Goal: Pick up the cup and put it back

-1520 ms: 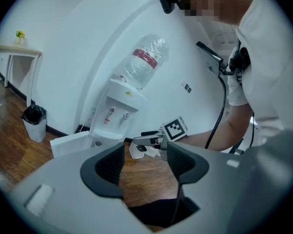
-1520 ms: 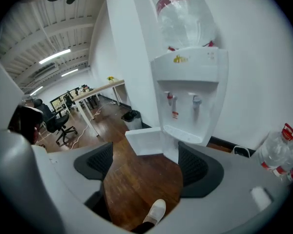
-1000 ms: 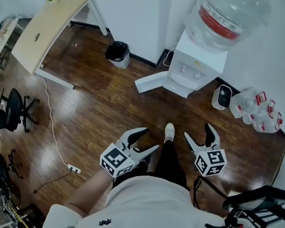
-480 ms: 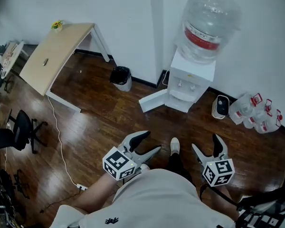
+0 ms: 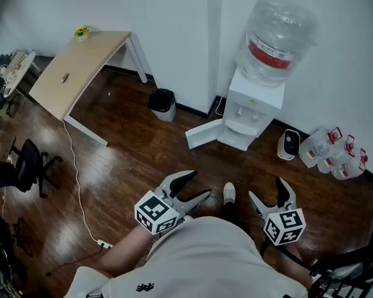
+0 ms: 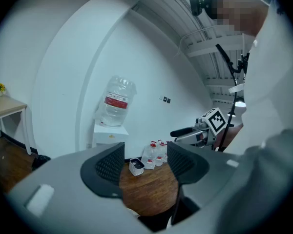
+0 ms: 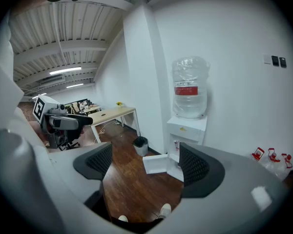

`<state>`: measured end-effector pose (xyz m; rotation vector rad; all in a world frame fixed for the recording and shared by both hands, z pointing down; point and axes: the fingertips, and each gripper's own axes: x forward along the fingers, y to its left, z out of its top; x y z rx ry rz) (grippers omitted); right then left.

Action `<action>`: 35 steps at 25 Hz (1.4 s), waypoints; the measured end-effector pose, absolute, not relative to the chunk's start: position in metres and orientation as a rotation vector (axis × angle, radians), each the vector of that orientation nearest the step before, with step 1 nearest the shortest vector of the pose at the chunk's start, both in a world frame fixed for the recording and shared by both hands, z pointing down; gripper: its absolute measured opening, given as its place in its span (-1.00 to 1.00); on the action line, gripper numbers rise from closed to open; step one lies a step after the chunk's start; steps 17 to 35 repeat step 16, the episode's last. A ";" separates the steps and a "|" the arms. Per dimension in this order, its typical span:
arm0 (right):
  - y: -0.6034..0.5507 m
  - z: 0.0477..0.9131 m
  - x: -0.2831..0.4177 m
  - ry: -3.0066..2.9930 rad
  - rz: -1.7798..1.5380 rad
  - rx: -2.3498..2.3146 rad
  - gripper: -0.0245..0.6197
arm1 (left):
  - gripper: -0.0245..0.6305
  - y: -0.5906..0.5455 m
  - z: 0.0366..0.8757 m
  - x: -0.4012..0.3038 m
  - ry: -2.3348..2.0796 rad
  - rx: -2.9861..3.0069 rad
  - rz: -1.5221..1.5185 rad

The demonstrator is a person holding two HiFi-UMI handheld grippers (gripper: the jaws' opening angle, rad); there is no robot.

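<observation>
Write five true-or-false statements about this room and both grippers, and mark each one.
1. The left gripper and right gripper both have jaws apart and empty. True; the right one's jaws have just been opening.
2. The white water dispenser has its lower door shut. False: it stands open.
3. A black waste bin stands by the wall between the light wooden table and the dispenser. True.
4. The clear bottle on the dispenser has a blue label. False: it is red.
5. The small clear red-capped jugs lie on the table. False: they are on the floor, right of the dispenser.
</observation>
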<state>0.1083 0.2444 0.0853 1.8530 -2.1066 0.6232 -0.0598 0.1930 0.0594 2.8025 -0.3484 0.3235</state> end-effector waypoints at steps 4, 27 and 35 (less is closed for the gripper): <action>0.243 0.085 0.091 -2.128 0.620 1.808 0.43 | -0.14 0.196 0.060 -0.078 -0.392 2.792 0.308; 0.236 0.089 0.034 -2.182 0.603 1.684 0.42 | -0.14 0.209 0.070 -0.151 -0.552 2.746 0.285; 0.236 0.089 0.034 -2.182 0.603 1.684 0.42 | -0.14 0.209 0.070 -0.151 -0.552 2.746 0.285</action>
